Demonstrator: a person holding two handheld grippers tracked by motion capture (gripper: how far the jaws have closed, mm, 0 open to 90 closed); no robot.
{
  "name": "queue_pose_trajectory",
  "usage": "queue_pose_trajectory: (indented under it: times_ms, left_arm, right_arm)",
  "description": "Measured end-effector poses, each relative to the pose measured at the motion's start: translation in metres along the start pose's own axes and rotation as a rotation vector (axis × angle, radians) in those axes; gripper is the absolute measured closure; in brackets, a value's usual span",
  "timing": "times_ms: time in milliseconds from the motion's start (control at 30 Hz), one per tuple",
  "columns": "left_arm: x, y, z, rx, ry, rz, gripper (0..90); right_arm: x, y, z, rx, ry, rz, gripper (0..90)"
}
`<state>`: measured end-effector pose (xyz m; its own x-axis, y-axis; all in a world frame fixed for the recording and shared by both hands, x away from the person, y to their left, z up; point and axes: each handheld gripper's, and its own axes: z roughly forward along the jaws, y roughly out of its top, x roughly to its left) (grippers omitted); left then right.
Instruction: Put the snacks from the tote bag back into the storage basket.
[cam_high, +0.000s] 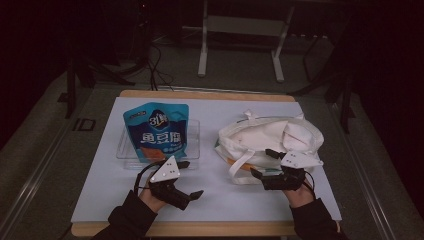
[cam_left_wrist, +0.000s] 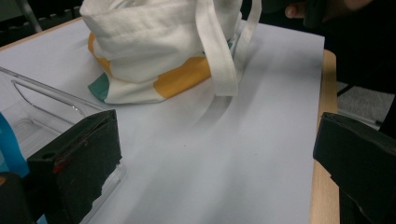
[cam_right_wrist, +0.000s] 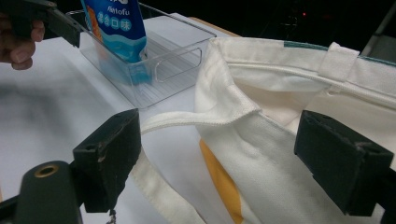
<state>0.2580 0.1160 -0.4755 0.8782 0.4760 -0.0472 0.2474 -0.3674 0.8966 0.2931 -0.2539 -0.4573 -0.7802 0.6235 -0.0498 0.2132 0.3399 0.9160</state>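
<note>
A blue snack pouch (cam_high: 157, 131) stands in a clear plastic tray (cam_high: 193, 145) at the table's left centre. To the right lies a white tote bag (cam_high: 260, 137) with orange and green print and a loose strap (cam_high: 239, 167). My left gripper (cam_high: 191, 178) is open just in front of the tray, holding nothing. In the left gripper view its jaws stand wide over bare sheet, with the bag (cam_left_wrist: 154, 42) ahead. My right gripper (cam_high: 262, 162) is open at the bag's near edge. In the right gripper view the bag's rim (cam_right_wrist: 233, 112) lies between the wide jaws.
A pale sheet (cam_high: 220, 200) covers the wooden table, whose edge (cam_high: 200, 229) shows at the front. The tray's handle cut-out (cam_right_wrist: 177, 63) faces the bag. White frame legs (cam_high: 202, 50) stand on the dark floor beyond the table.
</note>
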Motion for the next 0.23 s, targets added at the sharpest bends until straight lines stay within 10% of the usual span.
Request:
queue_pose_trajectory:
  times_ms: [233]
  left_arm:
    - [-0.0013, -0.0017, 0.0013, 0.007, 0.001, 0.007, 1.0]
  right_arm:
    - [-0.0002, 0.0, -0.0001, -0.008, 0.002, -0.005, 14.5]
